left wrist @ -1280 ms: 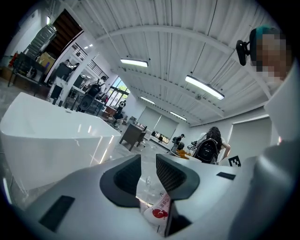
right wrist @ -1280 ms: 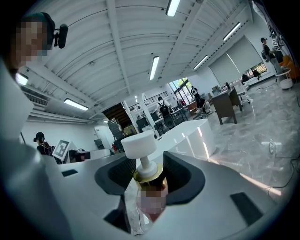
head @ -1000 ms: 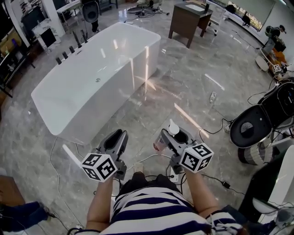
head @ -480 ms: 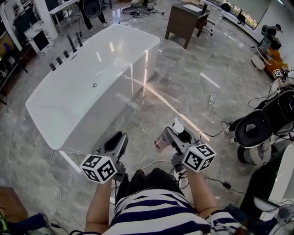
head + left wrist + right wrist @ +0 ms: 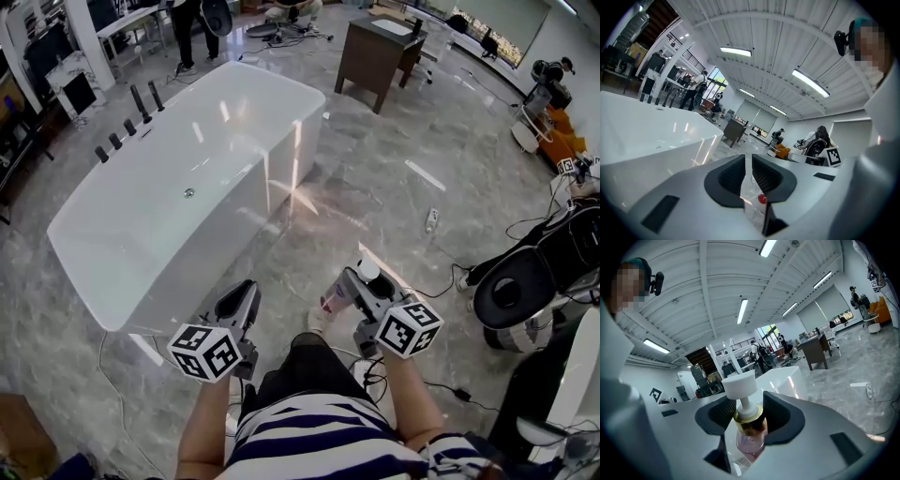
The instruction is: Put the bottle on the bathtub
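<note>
The white bathtub (image 5: 178,187) stands on the marble floor ahead and to the left; its side also shows in the left gripper view (image 5: 656,136) and the right gripper view (image 5: 785,378). My right gripper (image 5: 349,286) is shut on a pink pump bottle (image 5: 330,300) with a gold collar and white pump head, held tilted over the floor short of the tub. In the right gripper view the bottle (image 5: 750,439) sits between the pads of the gripper (image 5: 749,416). My left gripper (image 5: 246,295) hangs near the tub's near corner, jaws together and holding nothing (image 5: 746,176).
Black faucet fittings (image 5: 127,117) line the tub's far rim. A dark wooden cabinet (image 5: 375,47) stands beyond it. A black round machine (image 5: 520,281), cables and a power strip (image 5: 432,221) lie on the floor to the right. A person (image 5: 192,28) stands far back.
Both grippers have advanced toward the bathtub, which now sits nearer in the head view. The bottle stays gripped in the right gripper; the left jaws are unchanged.
</note>
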The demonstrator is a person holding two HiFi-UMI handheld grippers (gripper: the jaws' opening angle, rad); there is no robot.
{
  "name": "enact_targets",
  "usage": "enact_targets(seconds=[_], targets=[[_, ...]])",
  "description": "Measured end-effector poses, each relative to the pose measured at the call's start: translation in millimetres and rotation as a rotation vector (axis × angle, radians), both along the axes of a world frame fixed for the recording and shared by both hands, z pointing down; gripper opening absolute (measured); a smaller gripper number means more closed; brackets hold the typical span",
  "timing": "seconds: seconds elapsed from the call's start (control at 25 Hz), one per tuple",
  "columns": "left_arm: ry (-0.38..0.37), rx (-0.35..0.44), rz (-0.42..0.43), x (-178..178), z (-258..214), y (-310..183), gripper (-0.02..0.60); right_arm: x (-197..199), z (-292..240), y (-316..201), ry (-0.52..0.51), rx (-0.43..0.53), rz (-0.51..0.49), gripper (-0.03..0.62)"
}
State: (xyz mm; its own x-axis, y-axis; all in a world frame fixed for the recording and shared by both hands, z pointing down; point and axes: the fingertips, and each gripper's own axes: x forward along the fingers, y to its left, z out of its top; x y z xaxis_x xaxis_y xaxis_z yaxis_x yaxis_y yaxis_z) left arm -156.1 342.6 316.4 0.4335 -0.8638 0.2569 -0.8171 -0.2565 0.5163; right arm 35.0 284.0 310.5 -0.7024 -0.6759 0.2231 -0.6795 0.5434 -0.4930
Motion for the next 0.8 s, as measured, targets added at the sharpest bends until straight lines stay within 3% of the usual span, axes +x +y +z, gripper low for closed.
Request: enact_targets(seconds=[0.4, 0.8], targets=[[-0.053, -0.002, -0.005, 13.3, -1.1, -100.8, 0.057, -0.2, 4.0, -80.1, 0.007, 0.026, -0.063, 0.195], [-0.059, 0.018, -0.012, 46.4, -1.0, -202.8, 0.057, 16.7, 14.3, -169.5, 0.001, 0.027, -0.122, 0.193]])
